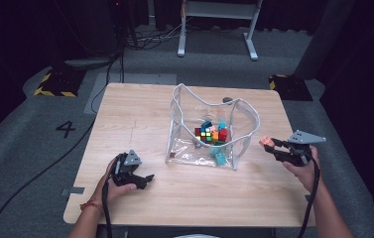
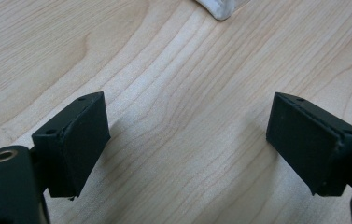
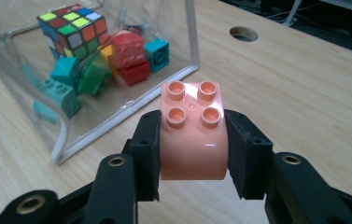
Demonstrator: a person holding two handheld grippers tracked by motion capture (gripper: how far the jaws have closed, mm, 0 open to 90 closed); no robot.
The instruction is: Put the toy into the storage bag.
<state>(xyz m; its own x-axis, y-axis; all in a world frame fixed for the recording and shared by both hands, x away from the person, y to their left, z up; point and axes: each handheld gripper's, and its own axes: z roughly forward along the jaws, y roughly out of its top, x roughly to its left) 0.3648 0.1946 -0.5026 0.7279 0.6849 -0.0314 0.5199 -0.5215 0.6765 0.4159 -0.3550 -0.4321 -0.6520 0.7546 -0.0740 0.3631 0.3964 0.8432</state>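
The clear plastic bag, open-topped and holding a puzzle cube and bricks, stands ahead and left of the right gripper, the nearer hand. That gripper clamps a salmon-pink brick, studs up. The left gripper rests wide and empty on the wooden table, over grey carpet.

One clear bag, one puzzle cube, one pink brick, two claws.
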